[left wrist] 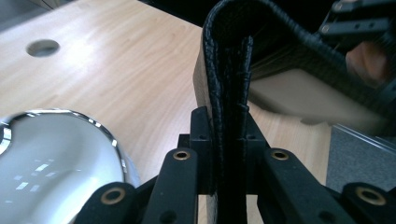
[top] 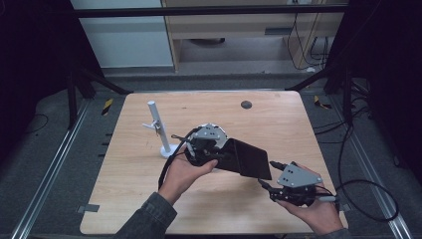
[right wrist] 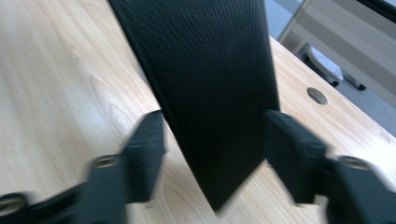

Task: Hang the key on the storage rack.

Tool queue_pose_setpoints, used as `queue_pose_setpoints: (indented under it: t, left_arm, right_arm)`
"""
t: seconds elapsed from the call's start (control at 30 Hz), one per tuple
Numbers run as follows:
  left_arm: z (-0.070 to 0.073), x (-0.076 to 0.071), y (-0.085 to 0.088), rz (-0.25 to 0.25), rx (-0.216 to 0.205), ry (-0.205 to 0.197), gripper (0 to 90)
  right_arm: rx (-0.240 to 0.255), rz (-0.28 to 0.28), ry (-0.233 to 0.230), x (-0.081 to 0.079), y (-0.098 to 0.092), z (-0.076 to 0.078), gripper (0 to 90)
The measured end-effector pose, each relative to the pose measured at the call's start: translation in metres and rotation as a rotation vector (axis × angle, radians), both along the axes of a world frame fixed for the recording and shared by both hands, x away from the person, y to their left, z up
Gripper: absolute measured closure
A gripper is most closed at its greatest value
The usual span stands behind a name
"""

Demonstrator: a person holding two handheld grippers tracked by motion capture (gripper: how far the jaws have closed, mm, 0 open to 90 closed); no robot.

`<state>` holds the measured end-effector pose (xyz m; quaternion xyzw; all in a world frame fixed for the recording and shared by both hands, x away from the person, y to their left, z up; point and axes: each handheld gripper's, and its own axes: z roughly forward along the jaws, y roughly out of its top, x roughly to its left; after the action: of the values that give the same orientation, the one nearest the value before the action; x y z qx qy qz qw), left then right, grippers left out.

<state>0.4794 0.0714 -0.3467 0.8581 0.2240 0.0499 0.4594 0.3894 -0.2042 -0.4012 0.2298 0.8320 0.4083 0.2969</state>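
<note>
Left tongs (top: pixel 230 153) level, clenched on black leather pouch (top: pixel 249 158) held above bench (top: pixel 278 124); right tongs (top: pixel 266 175) released, angled toward pouch's lower corner, palm beneath.

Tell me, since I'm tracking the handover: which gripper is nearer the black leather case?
Left. The left gripper is clamped on the black leather case; the right gripper sits open by its lower corner, not touching.

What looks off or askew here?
Nothing spilled or damaged. The black wallet hangs tilted above the table, pinched at one end by the left tongs. The right tongs stand open around its lower corner, not gripping.
</note>
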Motion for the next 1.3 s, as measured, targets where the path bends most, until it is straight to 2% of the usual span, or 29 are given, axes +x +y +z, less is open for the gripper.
queue_pose_setpoints:
  t: [0.1,0.13,0.23,0.27,0.3,0.33,0.4,0.43,0.47,0.5,0.53,0.57,0.6,0.67,0.7,0.73,1.3]
  left_arm:
    - [0.006,0.0,0.002,0.007,0.006,-0.011,80.4]
    - [0.011,0.0,0.006,0.021,0.013,-0.025,80.4]
    - [0.016,0.001,0.011,0.029,0.013,-0.024,80.3]
    - [0.02,0.001,0.015,0.031,0.026,-0.032,80.3]
    - [0.02,0.001,0.015,0.031,0.026,-0.032,80.3]
    - [0.025,0.0,0.02,0.042,0.043,-0.043,80.3]
    - [0.03,0.0,0.025,0.055,0.058,-0.053,80.2]
    - [0.03,0.0,0.025,0.055,0.058,-0.053,80.2]
    - [0.036,0.0,0.03,0.066,0.078,-0.063,80.2]
    - [0.036,0.0,0.03,0.066,0.078,-0.063,80.2]
    - [0.042,0.0,0.034,0.076,0.086,-0.074,80.2]
    - [0.042,0.0,0.034,0.076,0.086,-0.074,80.2]
    - [0.048,-0.001,0.038,0.086,0.087,-0.082,80.2]
    - [0.051,-0.001,0.04,0.09,0.09,-0.085,80.2]
    - [0.054,-0.001,0.042,0.095,0.097,-0.088,80.2]
    - [0.057,-0.001,0.043,0.102,0.103,-0.095,80.2]
    - [0.077,0.0,0.051,0.136,0.137,-0.136,80.1]
  right_arm:
    - [0.008,-0.01,0.001,-0.001,-0.001,-0.005,28.8]
    - [0.029,-0.028,0.011,0.0,-0.004,-0.01,25.7]
    - [0.056,-0.073,0.018,0.003,-0.008,-0.017,21.8]
    - [0.068,-0.093,0.021,0.005,-0.01,-0.02,21.2]
    - [0.068,-0.093,0.021,0.005,-0.01,-0.02,21.2]
    - [0.095,-0.143,0.024,0.011,-0.015,-0.025,19.3]
    - [0.122,-0.197,0.017,0.015,-0.02,-0.029,18.7]
    - [0.122,-0.197,0.017,0.015,-0.02,-0.029,18.7]
    - [0.167,-0.279,-0.004,0.019,-0.026,-0.037,16.7]
    - [0.167,-0.279,-0.004,0.019,-0.026,-0.037,16.7]
    - [0.168,-0.354,-0.014,0.022,-0.032,-0.046,16.8]
    - [0.168,-0.354,-0.014,0.022,-0.032,-0.046,16.8]
    - [0.161,-0.413,-0.014,0.023,-0.038,-0.055,16.9]
    - [0.17,-0.433,-0.013,0.023,-0.04,-0.059,17.2]
    - [0.162,-0.441,-0.008,0.022,-0.041,-0.063,17.1]
    - [0.133,-0.444,-0.004,0.022,-0.041,-0.067,17.0]
    - [0.141,-0.456,0.006,0.023,-0.041,-0.07,16.6]
